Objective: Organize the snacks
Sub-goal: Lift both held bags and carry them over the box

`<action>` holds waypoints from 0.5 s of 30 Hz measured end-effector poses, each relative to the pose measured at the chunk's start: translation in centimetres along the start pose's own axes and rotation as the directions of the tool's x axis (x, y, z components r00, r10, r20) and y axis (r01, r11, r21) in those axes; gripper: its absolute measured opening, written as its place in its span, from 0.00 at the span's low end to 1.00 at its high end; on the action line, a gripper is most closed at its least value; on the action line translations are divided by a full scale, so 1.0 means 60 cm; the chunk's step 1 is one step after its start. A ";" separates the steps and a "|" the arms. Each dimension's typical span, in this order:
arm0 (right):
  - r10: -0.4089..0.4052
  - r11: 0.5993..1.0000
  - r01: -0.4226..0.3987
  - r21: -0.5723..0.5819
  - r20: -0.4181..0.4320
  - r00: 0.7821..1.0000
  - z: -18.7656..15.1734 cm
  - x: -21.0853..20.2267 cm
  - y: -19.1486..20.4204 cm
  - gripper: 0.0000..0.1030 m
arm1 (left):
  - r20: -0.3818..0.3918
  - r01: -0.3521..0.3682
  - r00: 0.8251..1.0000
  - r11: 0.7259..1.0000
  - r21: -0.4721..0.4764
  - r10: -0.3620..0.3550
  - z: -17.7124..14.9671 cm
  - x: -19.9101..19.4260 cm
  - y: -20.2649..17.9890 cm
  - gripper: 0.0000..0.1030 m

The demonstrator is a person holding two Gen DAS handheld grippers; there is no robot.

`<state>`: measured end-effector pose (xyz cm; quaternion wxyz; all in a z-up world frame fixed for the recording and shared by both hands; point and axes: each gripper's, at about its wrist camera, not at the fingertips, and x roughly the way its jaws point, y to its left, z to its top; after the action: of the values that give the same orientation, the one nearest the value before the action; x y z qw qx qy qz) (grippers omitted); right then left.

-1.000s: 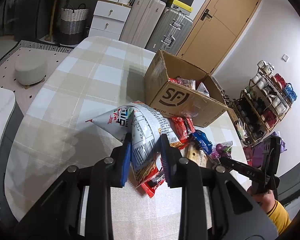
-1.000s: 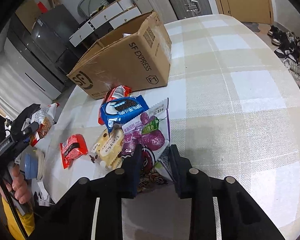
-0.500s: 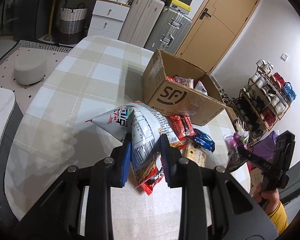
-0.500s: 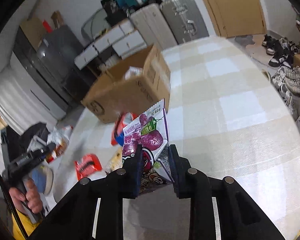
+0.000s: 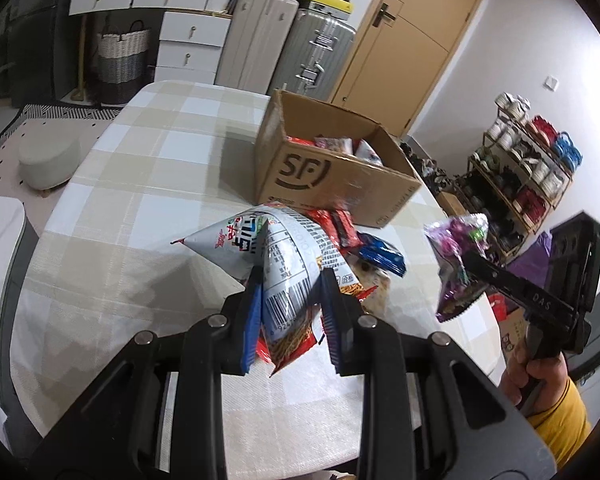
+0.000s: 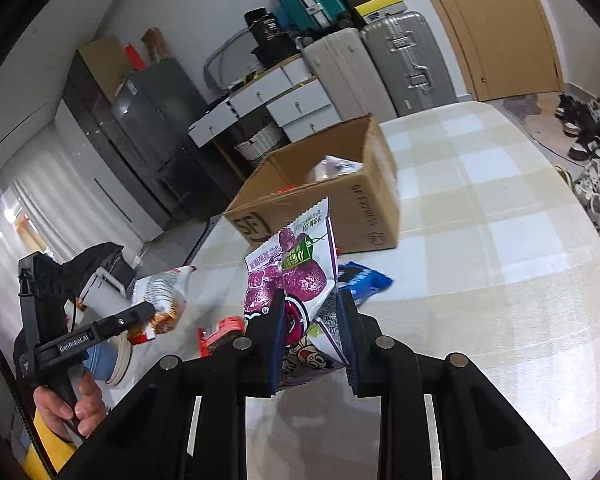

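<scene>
Snacks are in both claws. The left gripper [image 5: 290, 312] pinches a crumpled silver-white snack bag [image 5: 276, 256] with a barcode, red lettering and an orange-red bottom; it hangs above the checked tablecloth [image 5: 140, 216], at 6 o'clock from the cardboard box [image 5: 332, 176]. The right gripper [image 6: 312, 336] is clamped tight on a purple sweet-potato snack packet [image 6: 296, 280], white-edged with a green tag and a cartoon face low down.

A second ago that purple packet lay flat on the table among the others; now it is lifted clear, with the box behind it at 12 o'clock. The silver bag stays gripped as before, drifting a little toward the box.

The box reads "SF" on one face and "SF EXPRESS" on another. The left gripper's handle [image 6: 76, 340] says "GenRobot.AI". A blue cookie packet [image 6: 360, 284] and a red packet [image 6: 220, 332] lie on the table.
</scene>
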<state>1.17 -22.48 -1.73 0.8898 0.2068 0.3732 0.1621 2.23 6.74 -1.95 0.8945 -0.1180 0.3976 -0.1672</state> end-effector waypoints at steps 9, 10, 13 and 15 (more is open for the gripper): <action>0.038 0.999 -0.038 -0.015 -0.012 0.999 -0.001 0.013 0.022 0.24 | 0.004 0.010 1.000 0.996 0.085 -0.011 -0.026 -0.021 -0.047 0.23; 0.041 0.999 -0.041 -0.017 -0.011 0.999 -0.001 0.012 0.023 0.24 | 0.011 0.008 1.000 0.996 0.090 -0.009 -0.029 -0.025 -0.049 0.23; 0.050 0.999 -0.050 -0.018 -0.006 0.999 -0.002 0.011 0.025 0.24 | 0.032 -0.004 0.999 0.995 0.097 0.001 -0.035 -0.036 -0.052 0.23; 0.045 0.999 -0.045 -0.019 0.003 0.999 -0.002 0.009 0.026 0.24 | 0.050 -0.018 0.999 0.994 0.109 0.013 -0.043 -0.046 -0.057 0.23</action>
<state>1.21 -20.84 -1.36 0.8884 0.2068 0.3656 0.1851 -2.11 4.47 -0.62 0.9103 -0.0699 0.3668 -0.1789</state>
